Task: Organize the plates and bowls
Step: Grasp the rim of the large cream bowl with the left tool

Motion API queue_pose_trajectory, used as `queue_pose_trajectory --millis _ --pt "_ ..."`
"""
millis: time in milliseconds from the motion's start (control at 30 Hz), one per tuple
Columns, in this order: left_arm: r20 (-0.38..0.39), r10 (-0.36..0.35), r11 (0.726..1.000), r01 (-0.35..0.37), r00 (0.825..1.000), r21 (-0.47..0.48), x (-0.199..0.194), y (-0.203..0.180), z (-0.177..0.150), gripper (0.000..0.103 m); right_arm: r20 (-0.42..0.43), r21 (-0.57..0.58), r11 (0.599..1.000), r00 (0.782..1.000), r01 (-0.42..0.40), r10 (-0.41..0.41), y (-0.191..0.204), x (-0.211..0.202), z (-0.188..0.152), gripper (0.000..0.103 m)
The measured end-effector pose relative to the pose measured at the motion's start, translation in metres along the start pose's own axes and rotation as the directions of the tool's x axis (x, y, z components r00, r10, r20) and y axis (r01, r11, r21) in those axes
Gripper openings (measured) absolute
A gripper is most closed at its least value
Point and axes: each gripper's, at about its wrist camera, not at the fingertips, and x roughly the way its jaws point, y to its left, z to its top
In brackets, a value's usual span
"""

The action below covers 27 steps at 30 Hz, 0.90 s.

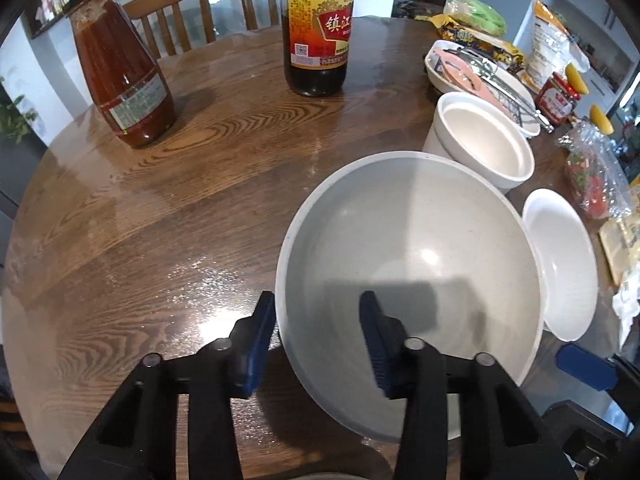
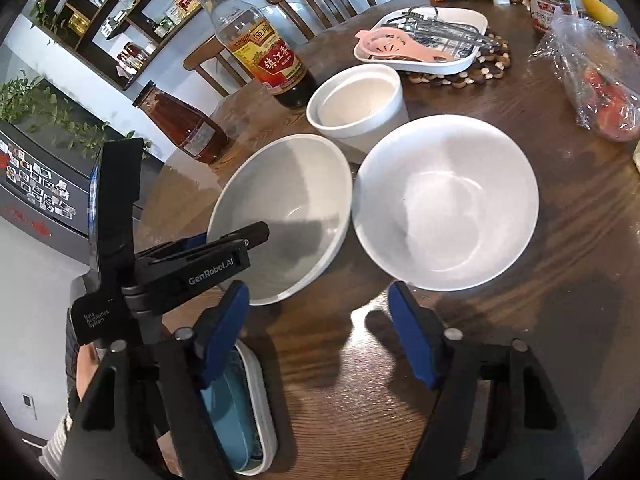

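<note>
A large grey bowl (image 1: pixel 408 280) sits on the round wooden table (image 1: pixel 160 208). My left gripper (image 1: pixel 318 338) is open and straddles its near rim, one finger outside, one inside. The bowl also shows in the right wrist view (image 2: pixel 284 216), with the left gripper (image 2: pixel 224 248) at its rim. A white bowl (image 2: pixel 446 200) sits just right of it, also seen in the left wrist view (image 1: pixel 560 264). Behind stand two nested white cups (image 1: pixel 480 144) (image 2: pixel 360 104). My right gripper (image 2: pixel 320 336) is open and empty, just short of the two bowls.
A red sauce bottle (image 1: pixel 120 76) and a vinegar bottle (image 1: pixel 318 28) stand at the back. A white tray (image 2: pixel 424 40) holds a pink strainer and metal utensils. Bagged food (image 2: pixel 592 80) lies right. A blue-lined dish (image 2: pixel 244 412) sits at the near edge.
</note>
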Motion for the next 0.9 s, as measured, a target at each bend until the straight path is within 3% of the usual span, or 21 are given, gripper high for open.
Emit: queue_pose_trajectory --millis 200,433,633,700,767,900 --pt "-0.008 -0.006 1.0 0.006 1.0 0.024 0.0 0.0 -0.004 0.022 -0.023 -0.008 1.0 1.0 0.006 -0.006 0.004 0.005 0.002 0.067" --pt "-0.018 0.023 0.998 -0.022 1.0 0.059 -0.013 0.012 -0.014 0.022 -0.054 0.009 1.0 0.998 0.026 -0.026 0.005 0.017 0.004 0.069" --pt "-0.031 0.008 0.999 -0.007 0.999 0.047 -0.017 0.026 -0.019 0.022 -0.062 0.027 0.999 0.997 0.043 -0.041 0.01 0.039 0.016 0.068" --pt "-0.047 -0.031 0.999 0.032 0.998 0.025 -0.012 0.03 -0.018 0.022 -0.072 0.022 0.998 0.996 0.06 -0.058 0.013 0.049 0.021 0.062" --pt "-0.065 -0.084 0.996 0.084 0.994 0.002 -0.005 0.032 -0.016 0.022 -0.082 0.003 0.997 0.994 0.074 -0.073 0.016 0.058 0.022 0.023" --pt "-0.078 -0.127 0.992 0.126 0.989 -0.022 0.0 0.033 -0.016 0.022 -0.09 -0.041 0.995 0.992 0.09 -0.093 0.02 0.064 0.021 0.014"
